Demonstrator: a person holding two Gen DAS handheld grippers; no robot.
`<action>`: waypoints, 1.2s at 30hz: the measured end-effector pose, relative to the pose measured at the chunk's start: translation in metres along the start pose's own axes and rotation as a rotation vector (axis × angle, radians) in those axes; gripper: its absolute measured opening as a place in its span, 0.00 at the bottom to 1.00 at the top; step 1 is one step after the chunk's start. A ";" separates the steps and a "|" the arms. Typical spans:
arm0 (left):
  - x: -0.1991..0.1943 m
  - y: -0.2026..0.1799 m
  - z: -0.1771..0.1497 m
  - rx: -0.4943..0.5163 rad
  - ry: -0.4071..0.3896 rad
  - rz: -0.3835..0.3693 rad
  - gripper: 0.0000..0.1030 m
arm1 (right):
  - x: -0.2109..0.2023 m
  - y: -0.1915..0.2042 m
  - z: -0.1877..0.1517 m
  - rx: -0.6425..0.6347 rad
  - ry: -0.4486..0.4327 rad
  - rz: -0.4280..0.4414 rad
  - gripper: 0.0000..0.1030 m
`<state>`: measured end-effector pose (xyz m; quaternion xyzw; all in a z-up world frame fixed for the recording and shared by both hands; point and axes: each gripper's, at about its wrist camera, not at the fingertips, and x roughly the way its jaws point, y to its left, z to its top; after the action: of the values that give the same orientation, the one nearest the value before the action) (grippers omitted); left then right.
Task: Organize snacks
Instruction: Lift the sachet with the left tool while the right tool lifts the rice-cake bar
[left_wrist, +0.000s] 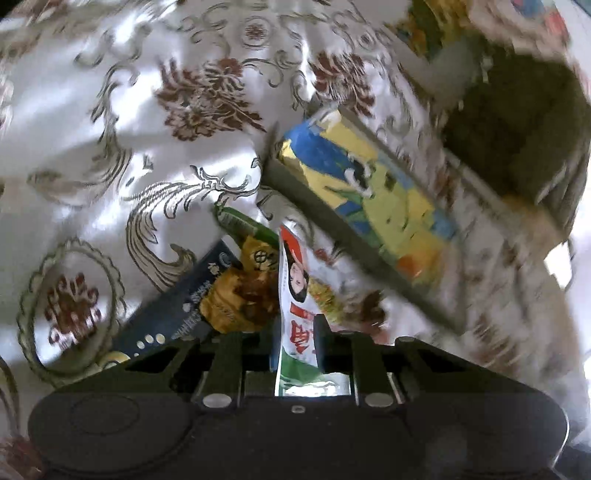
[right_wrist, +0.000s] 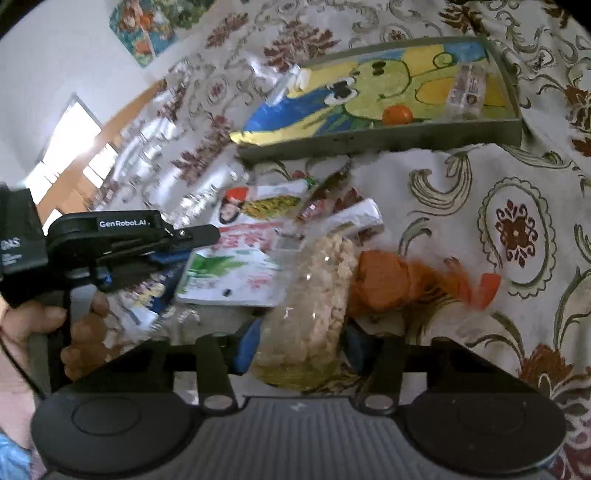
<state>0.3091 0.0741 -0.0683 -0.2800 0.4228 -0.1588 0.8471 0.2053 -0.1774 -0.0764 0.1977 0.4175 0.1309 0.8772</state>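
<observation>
My left gripper (left_wrist: 299, 334) is shut on a white packet (left_wrist: 295, 280) printed in red and green, gripped near its green end and standing edgewise between the jaws. The right wrist view shows that left gripper (right_wrist: 207, 236), in a person's hand, on the same white packet (right_wrist: 240, 269). My right gripper (right_wrist: 303, 347) is shut on a clear bag of pale puffed crackers (right_wrist: 317, 288), its blue pads (right_wrist: 251, 345) against the bag's sides. A grey tray (right_wrist: 388, 142) with a cartoon-painted bottom lies beyond the pile; in the left view this tray (left_wrist: 314, 206) is at right.
A dark blue packet (left_wrist: 184, 302) and a green-and-yellow packet (left_wrist: 255, 258) lie by the left gripper. An orange packet (right_wrist: 402, 284) lies right of the cracker bag. An orange round item (right_wrist: 397, 115) and a small clear packet (right_wrist: 466, 88) are in the tray. Flowered cloth (right_wrist: 517, 229) covers the table.
</observation>
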 end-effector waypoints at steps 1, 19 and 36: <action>-0.001 0.003 0.001 -0.024 -0.002 -0.025 0.18 | -0.003 0.000 0.001 0.000 -0.011 0.014 0.46; 0.036 -0.011 -0.005 0.033 0.103 -0.049 0.20 | 0.022 -0.009 0.006 -0.002 0.014 0.041 0.45; -0.051 -0.028 -0.059 0.027 0.063 0.102 0.08 | -0.020 0.033 -0.024 -0.276 -0.024 -0.142 0.24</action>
<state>0.2309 0.0573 -0.0475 -0.2413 0.4607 -0.1298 0.8442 0.1722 -0.1507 -0.0614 0.0469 0.3979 0.1223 0.9080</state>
